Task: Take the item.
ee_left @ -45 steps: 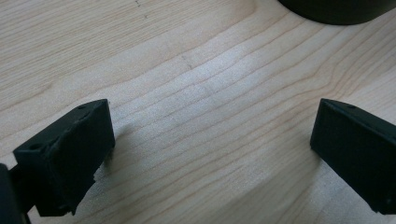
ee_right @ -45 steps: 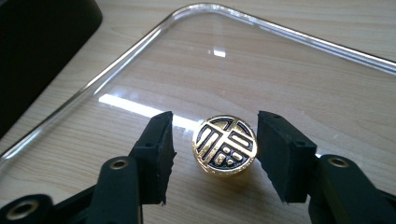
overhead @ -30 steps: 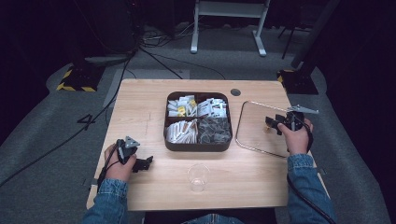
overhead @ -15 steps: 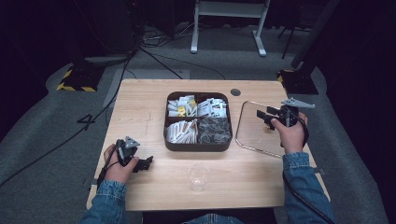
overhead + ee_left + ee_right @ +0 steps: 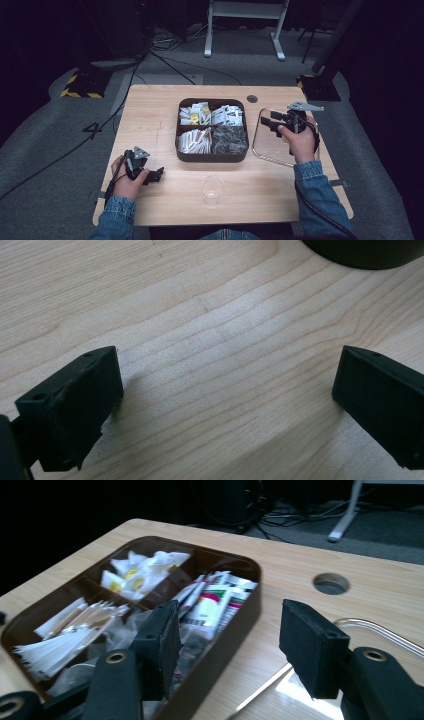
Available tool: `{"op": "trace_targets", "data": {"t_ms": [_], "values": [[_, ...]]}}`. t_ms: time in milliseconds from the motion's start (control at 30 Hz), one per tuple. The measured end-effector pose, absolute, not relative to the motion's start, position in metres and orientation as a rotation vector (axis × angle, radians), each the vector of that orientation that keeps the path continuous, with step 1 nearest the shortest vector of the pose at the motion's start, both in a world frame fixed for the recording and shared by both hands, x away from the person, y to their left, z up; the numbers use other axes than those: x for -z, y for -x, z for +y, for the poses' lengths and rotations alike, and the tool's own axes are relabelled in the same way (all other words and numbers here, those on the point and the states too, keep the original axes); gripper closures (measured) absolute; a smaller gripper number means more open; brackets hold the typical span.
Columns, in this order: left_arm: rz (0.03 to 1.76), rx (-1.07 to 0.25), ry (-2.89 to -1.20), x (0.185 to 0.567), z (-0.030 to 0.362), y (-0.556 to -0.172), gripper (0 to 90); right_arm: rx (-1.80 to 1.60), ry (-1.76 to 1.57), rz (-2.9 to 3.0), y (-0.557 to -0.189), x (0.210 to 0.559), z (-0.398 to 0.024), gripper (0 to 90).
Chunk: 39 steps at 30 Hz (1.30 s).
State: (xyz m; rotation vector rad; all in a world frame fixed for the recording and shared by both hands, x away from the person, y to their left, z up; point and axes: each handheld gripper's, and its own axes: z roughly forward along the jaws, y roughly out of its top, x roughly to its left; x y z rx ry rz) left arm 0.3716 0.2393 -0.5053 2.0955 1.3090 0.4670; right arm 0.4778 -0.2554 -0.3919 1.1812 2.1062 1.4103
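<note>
Two grippers are in our hands at a light wooden table (image 5: 150, 115). In the high view, we record the left gripper (image 5: 156, 175) low on the near left of the tabletop, its jaws pointing toward the middle of the table with nothing between them. The right gripper (image 5: 266, 123) sits over the left part of a clear lid (image 5: 265, 152) that lies flat on the table, just right of a dark four-compartment tray (image 5: 212, 156); its jaws point left toward the tray and stand partly open with nothing held. The tray holds paper packets, with white and yellow sachets (image 5: 195, 114) in its far left compartment. A clear plastic cup (image 5: 212, 189) stands upright near the front edge, between our two forearms and well apart from both grippers. In the left gripper view, we note the left gripper (image 5: 225, 400) with its two black jaws set wide apart, close above bare wood, gripping nothing; a dark curved edge of the tray (image 5: 365, 252) shows at the top right. In the right gripper view, the right gripper (image 5: 230, 647) has its jaws moderately parted and empty, aimed over the near corner of the tray (image 5: 235, 615), whose compartments show the sachets (image 5: 140, 572) and other packets. The rim of the lid (image 5: 380, 630) lies on the table below the right jaw, touching neither jaw.
</note>
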Motion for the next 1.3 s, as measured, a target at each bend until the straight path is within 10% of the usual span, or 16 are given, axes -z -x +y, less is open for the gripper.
{"op": "trace_targets", "data": {"t_ms": [1300], "values": [[1.321, -0.471, -2.09, 0.505, 0.24, -0.37, 0.1, -1.24, -0.921, 2.55, -0.489, 0.451, -0.149, 47.3]]}}
